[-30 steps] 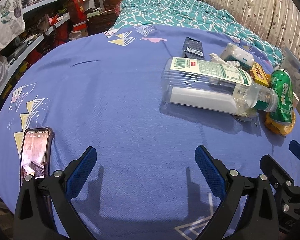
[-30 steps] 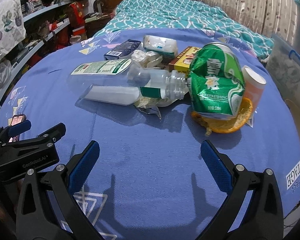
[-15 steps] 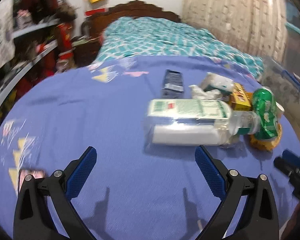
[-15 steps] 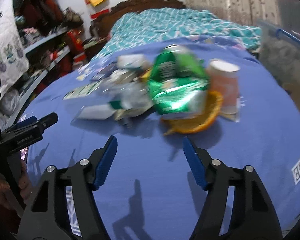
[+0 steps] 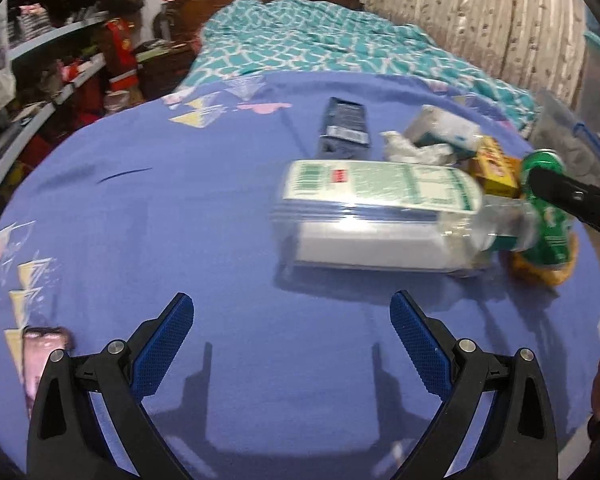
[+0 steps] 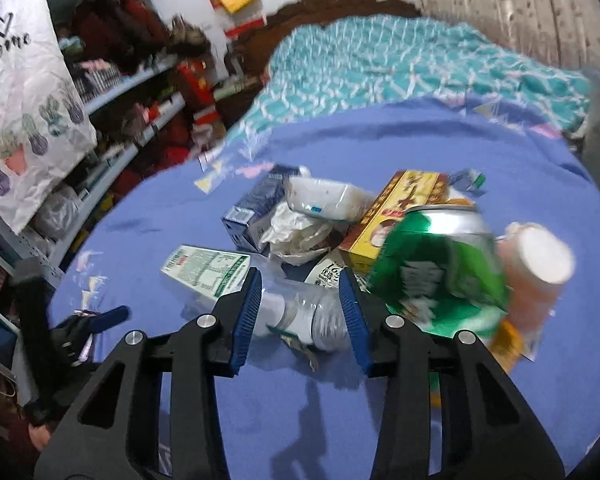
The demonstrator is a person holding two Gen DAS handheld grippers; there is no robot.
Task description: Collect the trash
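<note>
A heap of trash lies on the blue bed sheet (image 5: 180,216). A clear plastic bottle (image 5: 380,216) with a green label lies on its side beside a dented green can (image 6: 440,280), orange peel (image 5: 540,276), a paper cup (image 6: 540,264), a yellow box (image 6: 404,208), a tissue pack (image 6: 324,200), crumpled paper (image 6: 300,236) and a dark blue packet (image 5: 344,124). My right gripper (image 6: 300,284) is closing, with the bottle's neck (image 6: 312,316) between its blue pads; I see no firm press. My left gripper (image 5: 291,306) stands open over bare sheet, short of the bottle.
A phone (image 5: 40,344) lies on the sheet at the near left. Cluttered shelves (image 5: 60,80) and a white "Home" bag (image 6: 20,100) stand to the left. A teal quilt (image 5: 320,40) and a curtain (image 5: 480,12) lie beyond. A clear bin (image 5: 572,136) is at the right.
My right gripper moved forward onto the heap and its jaws narrowed around the bottle's neck. My left gripper stayed open and shifted slightly, so the phone slid towards the frame's edge.
</note>
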